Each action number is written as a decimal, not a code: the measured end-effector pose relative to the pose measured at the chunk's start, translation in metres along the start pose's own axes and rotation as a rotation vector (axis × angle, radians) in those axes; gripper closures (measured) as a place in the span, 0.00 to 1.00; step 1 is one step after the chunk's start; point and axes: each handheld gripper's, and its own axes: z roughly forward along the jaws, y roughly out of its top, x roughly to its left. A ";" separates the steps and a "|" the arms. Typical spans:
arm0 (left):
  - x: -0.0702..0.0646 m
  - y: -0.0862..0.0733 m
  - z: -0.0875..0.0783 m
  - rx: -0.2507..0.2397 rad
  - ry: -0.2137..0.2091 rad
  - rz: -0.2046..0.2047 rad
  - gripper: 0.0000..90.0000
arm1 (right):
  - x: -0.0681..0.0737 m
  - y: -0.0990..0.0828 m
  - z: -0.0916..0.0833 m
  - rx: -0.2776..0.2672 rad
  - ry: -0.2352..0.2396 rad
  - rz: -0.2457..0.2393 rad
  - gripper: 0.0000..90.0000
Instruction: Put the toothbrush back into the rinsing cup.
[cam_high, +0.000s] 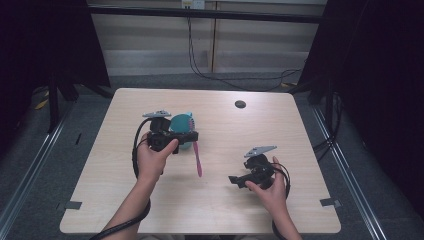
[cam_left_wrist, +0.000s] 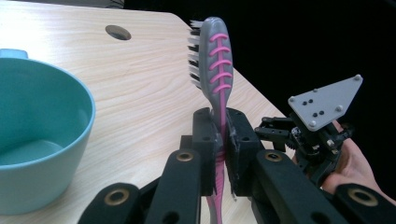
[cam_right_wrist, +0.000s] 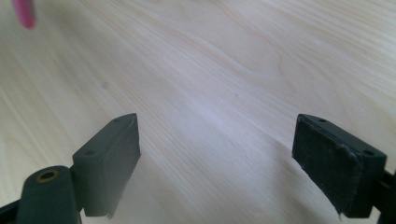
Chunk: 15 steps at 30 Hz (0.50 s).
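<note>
- Toothbrush is sitting clamped by its pink handle in the left gripper, bristle head pointing away from the hand, over the left-middle of the counter.
- Teal cup is standing on the counter just beside the left gripper, on its far side.
- Right gripper is hovering low over the near right of the counter, well apart from the toothbrush, its jaws standing wide with nothing between them.
- Pink handle tip is hanging toward the near side.
</note>
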 end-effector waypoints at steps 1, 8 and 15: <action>0.000 0.000 -0.001 -0.001 0.001 0.002 0.93 | -0.001 -0.003 0.001 -0.002 -0.005 -0.006 0.16; 0.000 0.004 -0.005 0.008 0.015 0.009 0.93 | -0.005 -0.017 0.005 0.012 -0.047 -0.051 0.15; -0.003 0.007 -0.006 0.013 0.026 0.017 0.93 | -0.004 -0.025 0.004 -0.007 -0.108 -0.089 0.13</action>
